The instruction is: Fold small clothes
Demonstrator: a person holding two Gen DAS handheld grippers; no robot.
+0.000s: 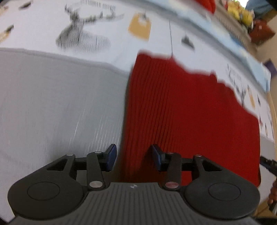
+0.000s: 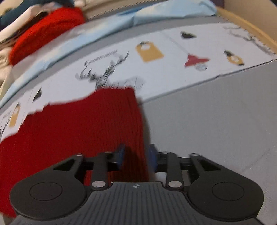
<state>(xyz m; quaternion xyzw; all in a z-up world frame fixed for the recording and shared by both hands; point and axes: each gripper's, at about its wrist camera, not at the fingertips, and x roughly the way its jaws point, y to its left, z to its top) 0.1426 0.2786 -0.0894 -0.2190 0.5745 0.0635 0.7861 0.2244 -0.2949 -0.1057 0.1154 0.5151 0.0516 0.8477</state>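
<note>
The red knitted garment (image 1: 181, 112) lies flat on the grey surface (image 1: 52, 103), and its far, uneven edge reaches onto the white printed sheet (image 1: 107, 22) with the deer drawings and yellow tags. It looks already folded at least one time, because its left side in the left wrist view is a straight, thick edge.

The knit is ribbed and seems soft and rather thick — I judge it light, not slippery, and not fragile. It will bend easily and sag when it is lifted, so one point of hold would let it hang down. The best places to take it are the two near corners, each hand on its own side, with both layers pinched together.

The left gripper (image 1: 133, 156) stands over the left near edge of the garment. Its blue pads are apart, with the red edge between them, and neither pad presses the cloth — so it is released. The right gripper (image 2: 135, 155) is over the opposite near edge (image 2: 136, 138). Its jaws are also parted around a strip of the red knit; the picture is blurred, but a gap shows at each pad, so I read it as let go too.

Further away, a light blue cloth (image 2: 155, 12) lies behind the sheet, and another red knitted piece (image 2: 46, 29) rests on a pile of clothes.
</note>
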